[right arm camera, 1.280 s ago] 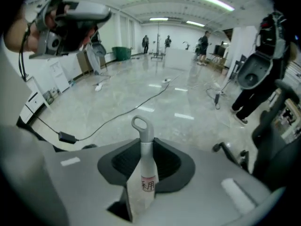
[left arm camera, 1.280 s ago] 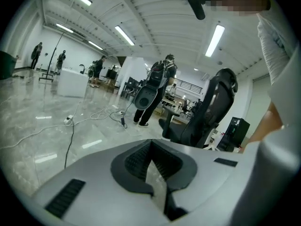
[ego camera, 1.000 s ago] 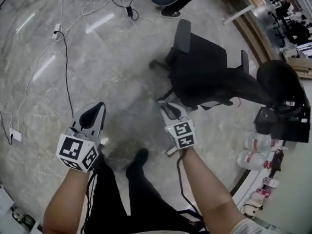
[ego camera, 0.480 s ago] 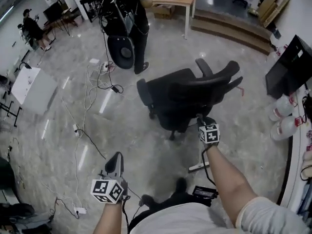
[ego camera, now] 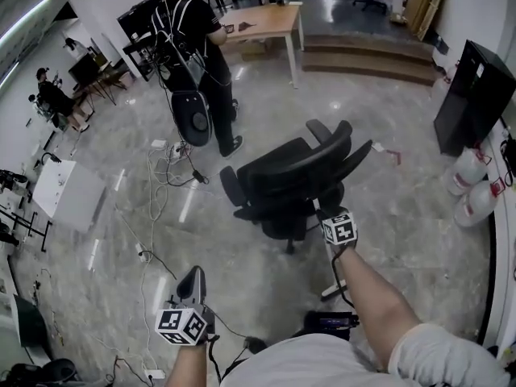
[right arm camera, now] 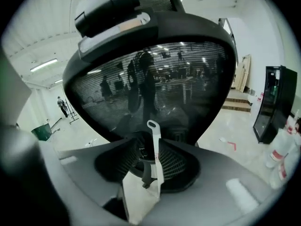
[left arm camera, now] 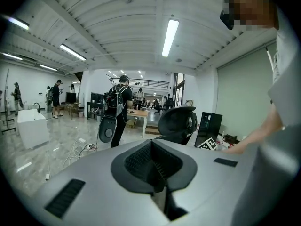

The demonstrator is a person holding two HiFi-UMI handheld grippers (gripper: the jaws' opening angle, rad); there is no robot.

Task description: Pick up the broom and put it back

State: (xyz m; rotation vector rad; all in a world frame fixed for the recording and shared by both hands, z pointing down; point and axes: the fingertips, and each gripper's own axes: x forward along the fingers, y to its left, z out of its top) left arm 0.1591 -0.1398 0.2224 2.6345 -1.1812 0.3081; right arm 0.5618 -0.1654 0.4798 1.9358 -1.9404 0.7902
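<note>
The broom's white handle (right arm camera: 154, 150), with a hanging hole at its tip, stands upright between the jaws of my right gripper (right arm camera: 149, 140). It rests against the mesh back of a black office chair (right arm camera: 150, 69). The jaws are opening and there is a gap beside the handle. In the head view the right gripper (ego camera: 326, 210) is at the chair (ego camera: 290, 176), and the handle (ego camera: 334, 271) runs down to the floor below it. My left gripper (ego camera: 192, 280) hangs low at the left, shut and with nothing in it.
A person with a backpack (ego camera: 193, 39) stands beyond the chair, with loose cables (ego camera: 161, 184) on the marble floor. A wooden table (ego camera: 258, 22), steps, a black cabinet (ego camera: 472, 95) and water bottles (ego camera: 468, 168) lie further off. A white box (ego camera: 68, 196) sits at the left.
The view has lifted from the floor to the room. Both grippers have risen from near my feet. The right one has moved to the chair's back, and the white handle now shows below it.
</note>
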